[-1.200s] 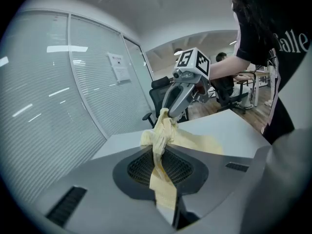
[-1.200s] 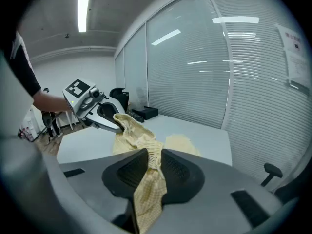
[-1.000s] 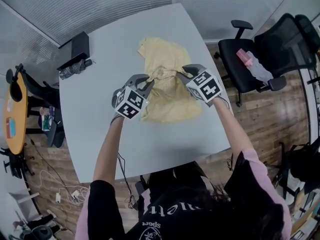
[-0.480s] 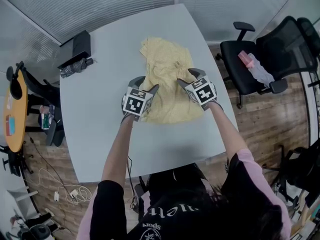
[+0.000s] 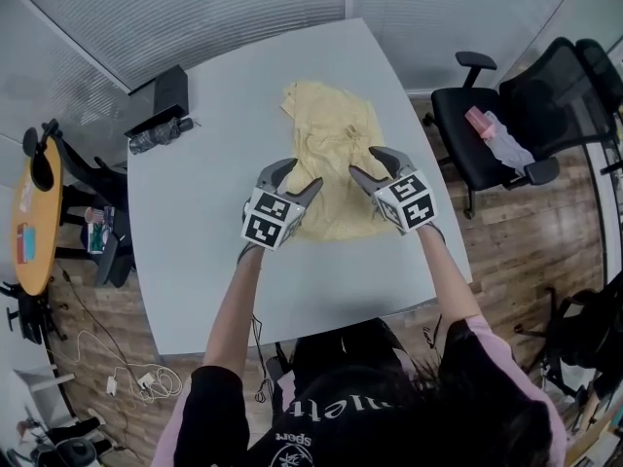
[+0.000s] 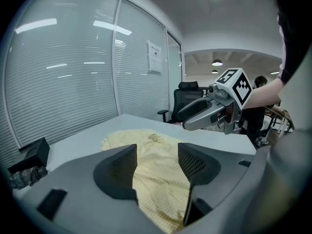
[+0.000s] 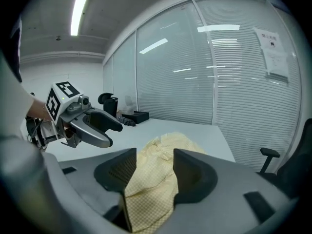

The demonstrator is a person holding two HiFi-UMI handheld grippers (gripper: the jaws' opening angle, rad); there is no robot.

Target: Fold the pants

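The yellow pants point(image 5: 333, 159) lie in a folded, slightly rumpled heap on the white table point(image 5: 204, 251). My left gripper point(image 5: 295, 176) hovers over their near left edge, and its jaws have just been opening. They stand open with no cloth pinched. My right gripper point(image 5: 370, 163) is over the near right part, its jaws just opened wide and eased in a little, gripping nothing. In the left gripper view the pants point(image 6: 158, 179) show through the gap of the left gripper point(image 6: 157, 155). The right gripper view shows the pants point(image 7: 151, 182) below the right gripper point(image 7: 155, 162).
A black box point(image 5: 161, 93) and a dark bundle point(image 5: 156, 136) sit at the table's far left corner. A black office chair point(image 5: 487, 115) carrying a pink item point(image 5: 477, 120) stands to the right. An orange round table point(image 5: 24, 222) is at far left.
A second ago both grippers held bunched cloth at the pants' middle. Both have since opened, let go and drawn back toward the person. The pants now lie on the table.
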